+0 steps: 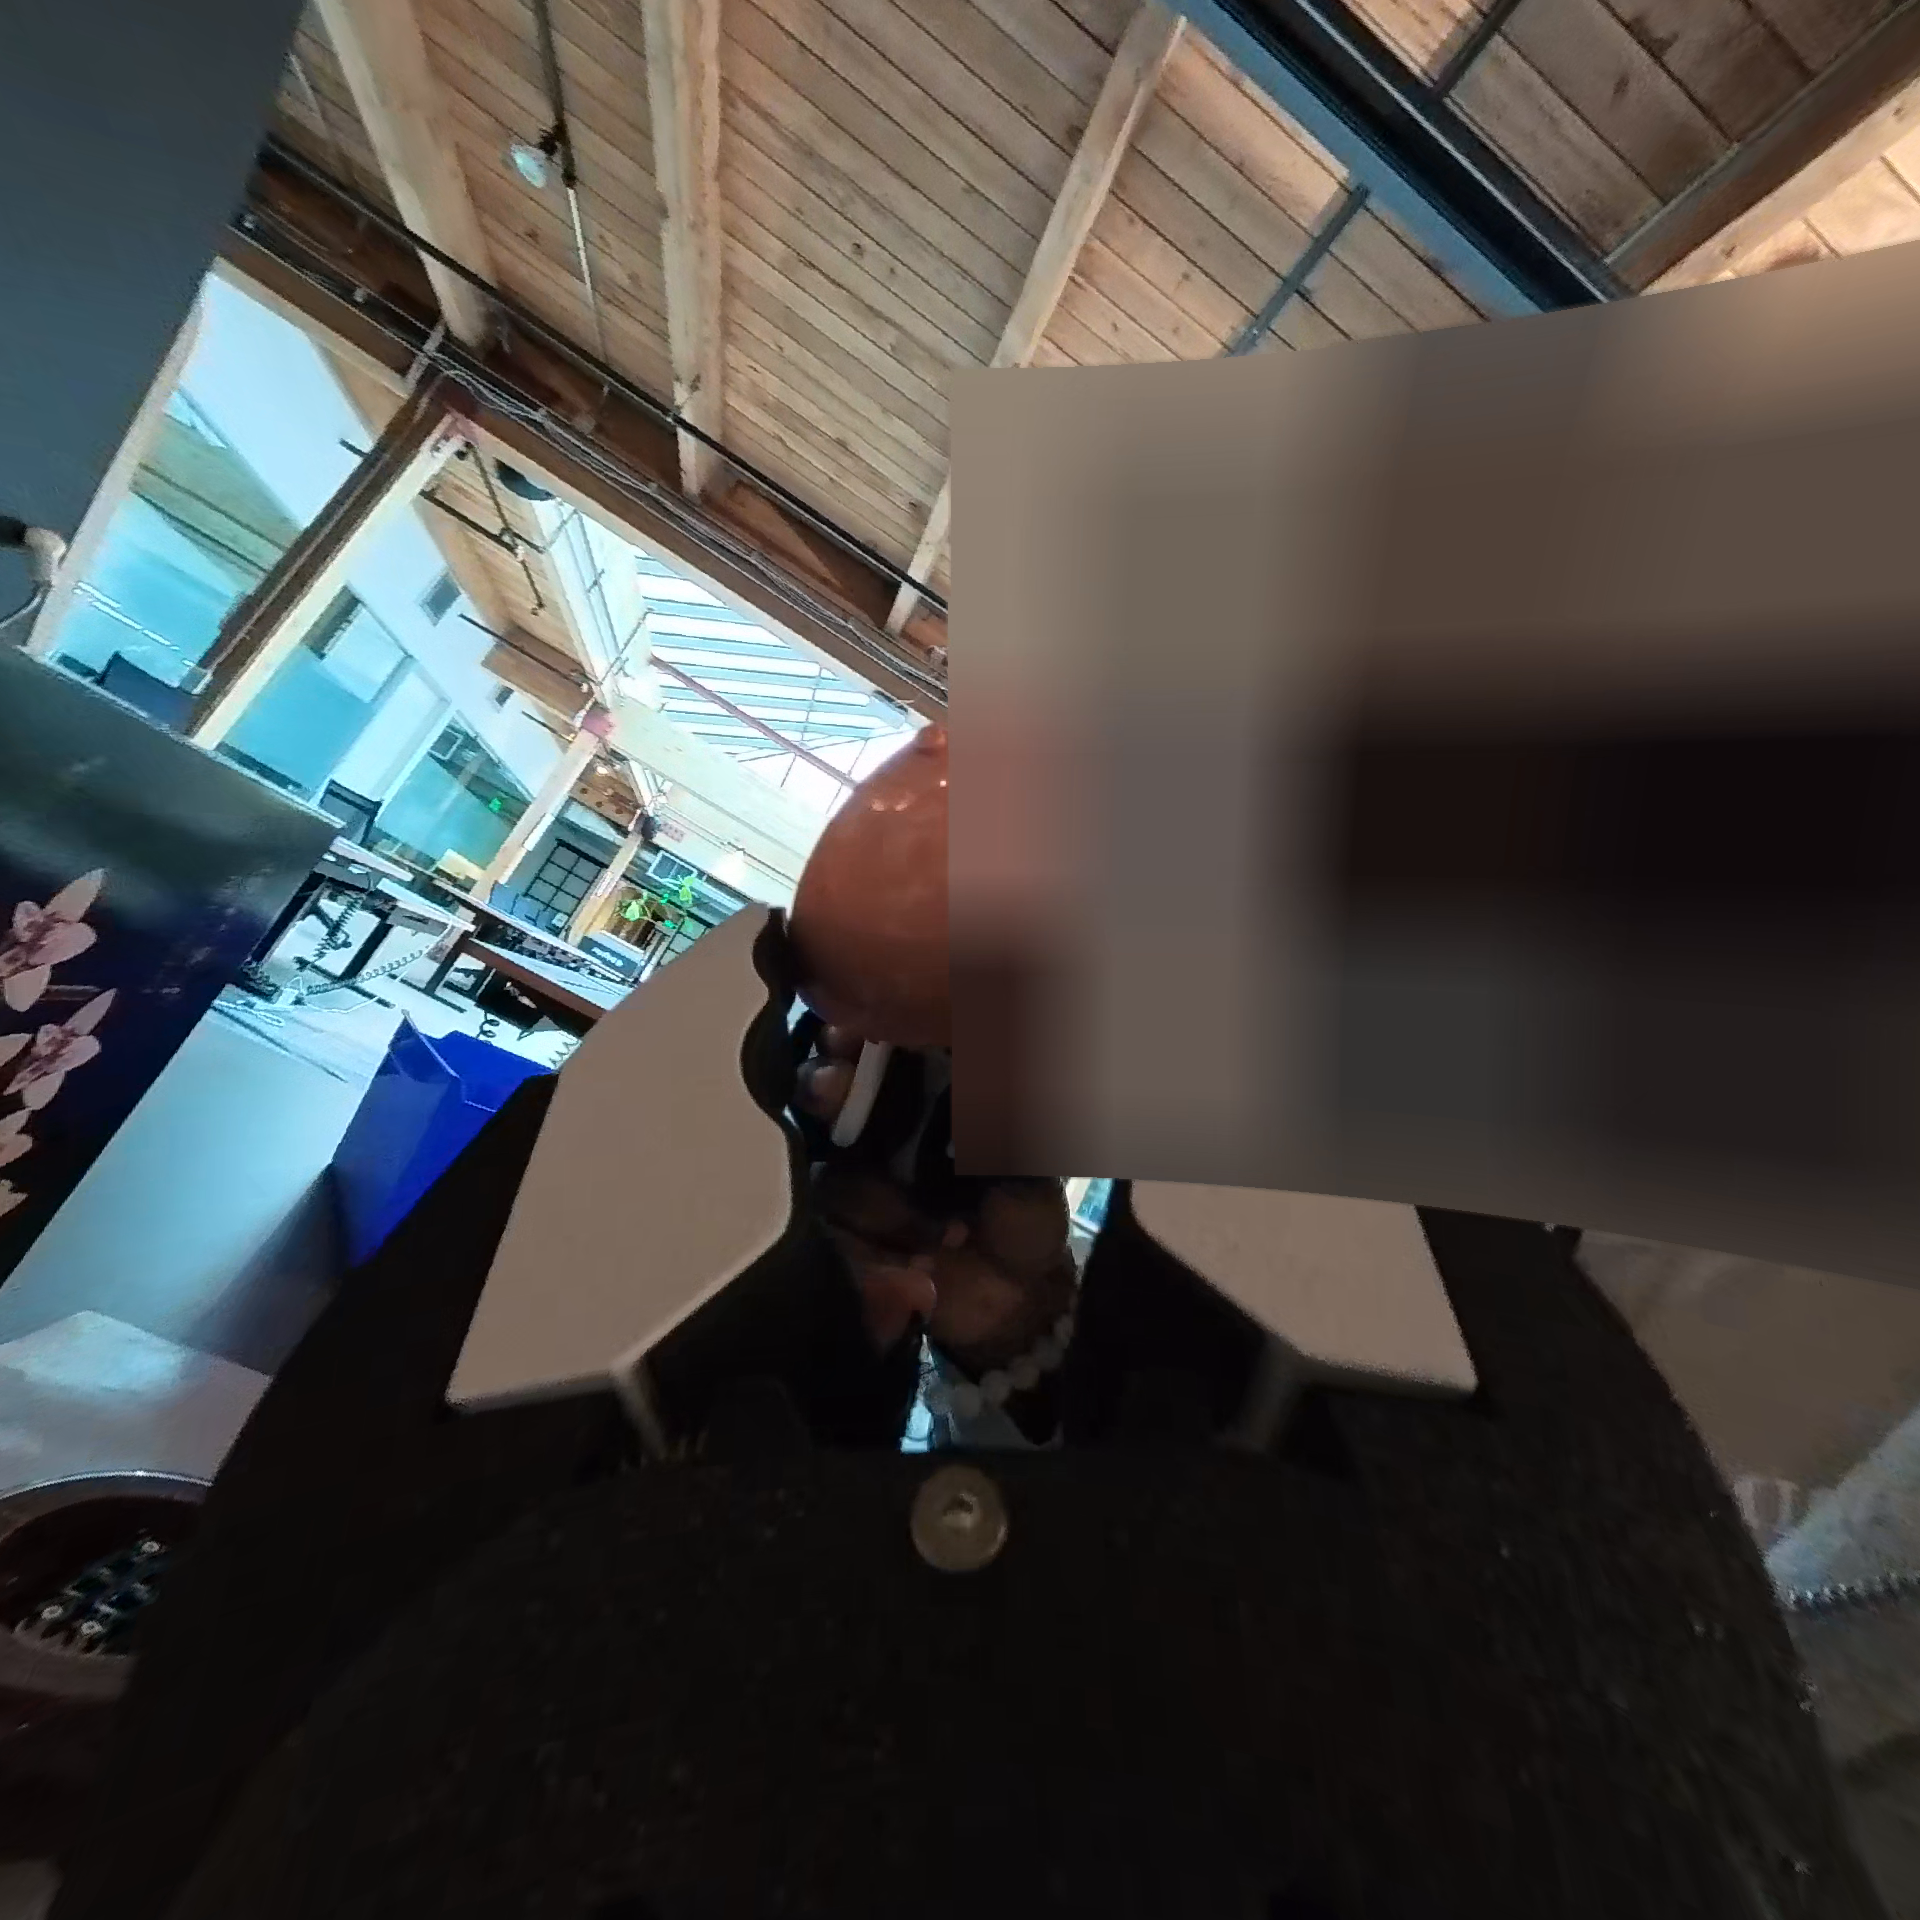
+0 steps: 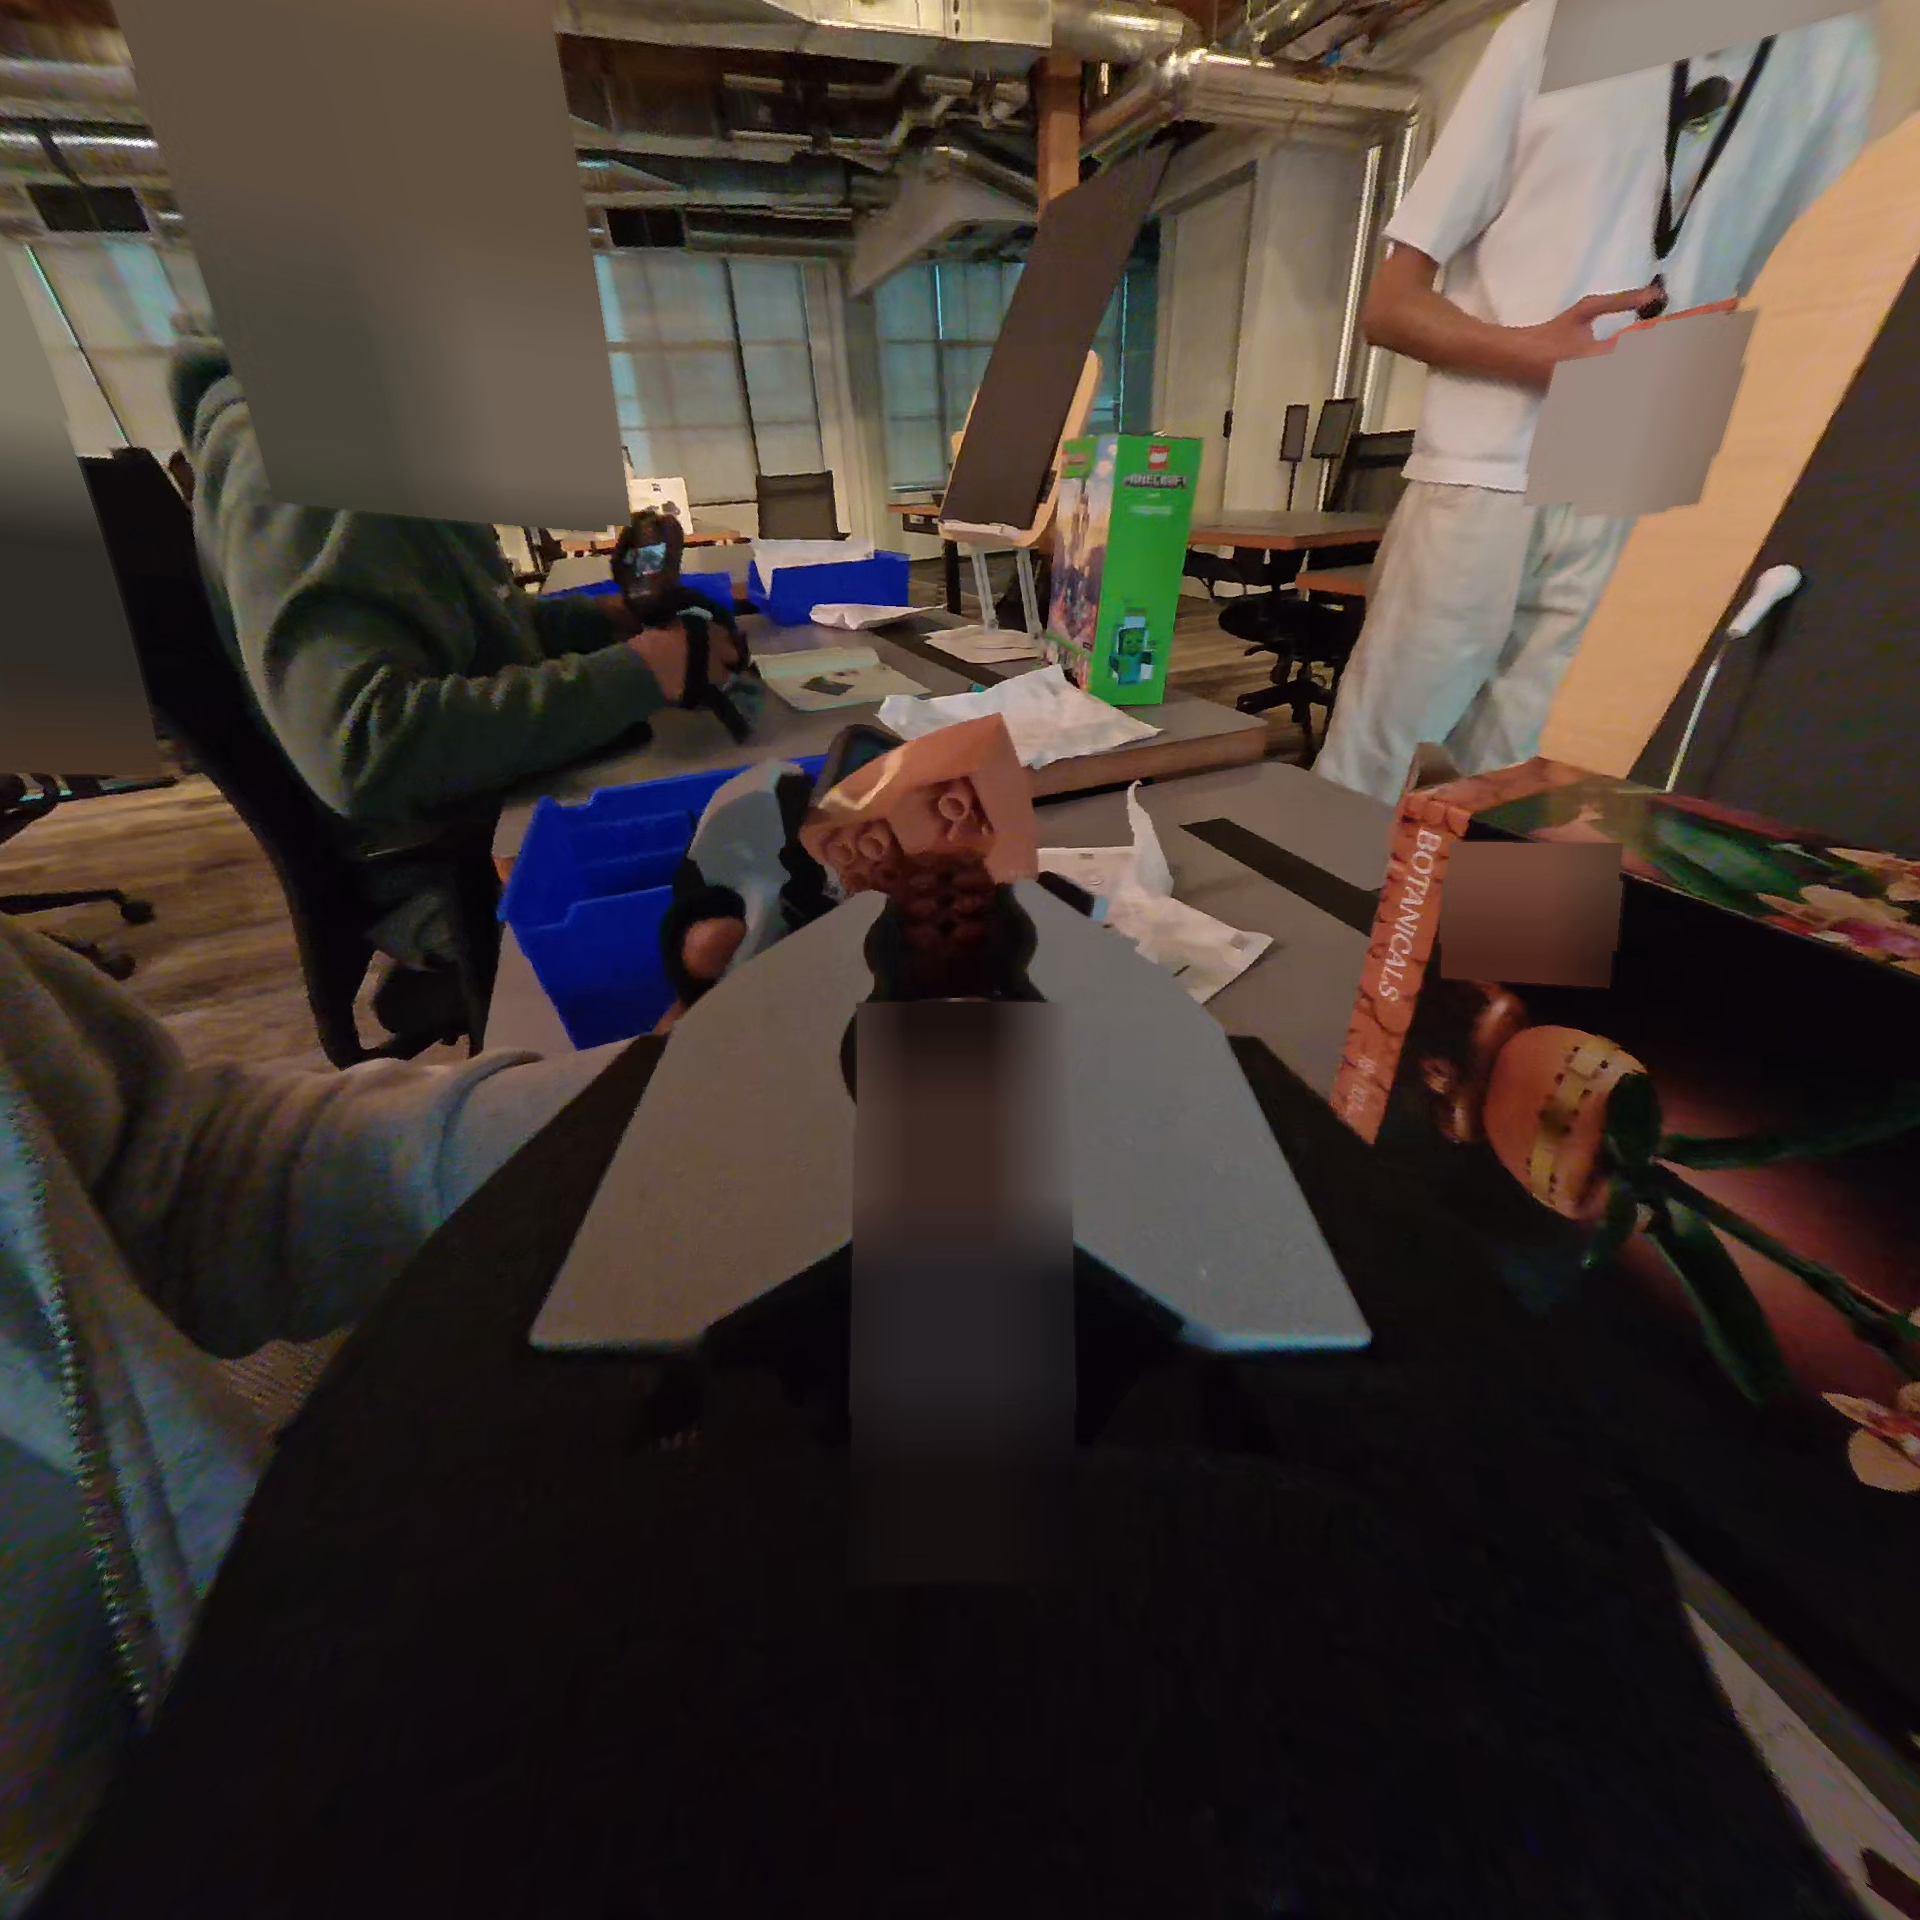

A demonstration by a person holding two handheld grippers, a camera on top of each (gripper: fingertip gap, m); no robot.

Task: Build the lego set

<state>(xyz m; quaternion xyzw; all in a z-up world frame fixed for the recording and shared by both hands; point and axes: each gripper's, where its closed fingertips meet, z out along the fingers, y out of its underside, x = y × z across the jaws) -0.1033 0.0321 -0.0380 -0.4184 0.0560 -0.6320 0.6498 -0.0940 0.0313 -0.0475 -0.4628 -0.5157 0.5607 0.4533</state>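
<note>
Between the right gripper's point(image 2: 951, 935) narrowed jaws: a dark brown studded block point(image 2: 945, 899), pinched on both flanks. Against it, a tan shell point(image 2: 925, 800), smooth and glossy outside, round studs within, braced by the left gripper point(image 2: 764, 862), jaws wide around it. Best to keep the clamp square and press studs straight into line. Beyond, on the grey table point(image 2: 1278, 821): a blue bin point(image 2: 592, 883), crumpled white paper point(image 2: 1153, 894), a printed cardboard box point(image 2: 1558, 1039).

2 blue plastic bins: near-left point(image 2: 582, 883), far point(image 2: 831, 584). 2 printed cardboard boxes: green upright, far point(image 2: 1132, 561); dark flower-printed, near-right point(image 2: 1558, 1039). 2 other persons: seated left point(image 2: 416, 665), standing right point(image 2: 1507, 364). 1 tan-and-brown studded brick assembly point(image 2: 935, 831).
</note>
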